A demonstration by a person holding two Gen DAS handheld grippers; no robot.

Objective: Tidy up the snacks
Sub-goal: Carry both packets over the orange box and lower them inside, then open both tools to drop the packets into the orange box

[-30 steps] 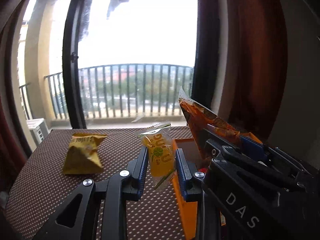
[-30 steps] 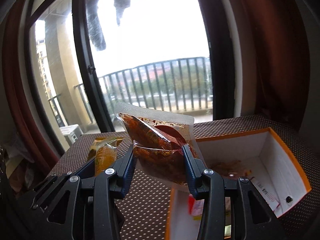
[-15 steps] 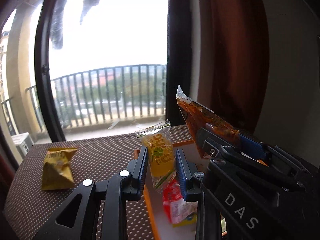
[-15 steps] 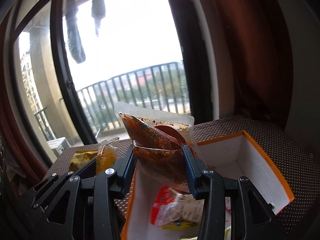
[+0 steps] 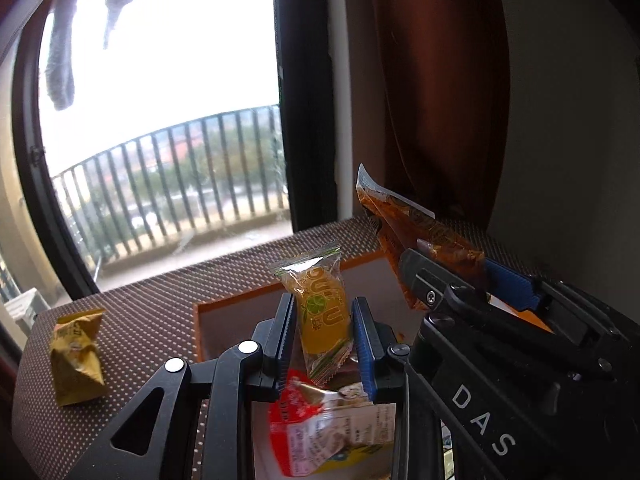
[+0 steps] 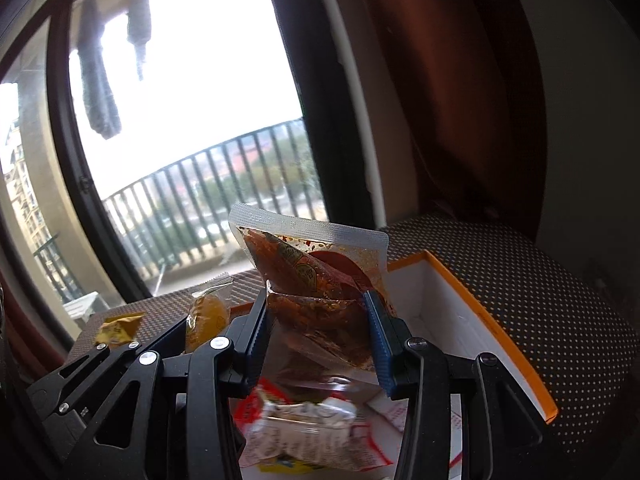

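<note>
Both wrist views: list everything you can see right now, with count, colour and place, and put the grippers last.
Yellow jelly packet: 1, clear wrap with yellow filling, upright between the left gripper's pads, above the box.
Red spicy pouch: 1, clear with red-brown contents, clamped in the right gripper, above the box.
Box: 1, white inside with orange rim, open, on the table.
Red-and-white packet: 1, lying inside the box.
Yellow crumpled packet: 1, on the table left of the box.
Table: 1, brown dotted cover.
Window: 1, dark frame, balcony railing beyond.
Curtain: 1, dark red, right of the window.
Left gripper: black, blue pads, shut.
Right gripper: black, blue pads, shut.
</note>
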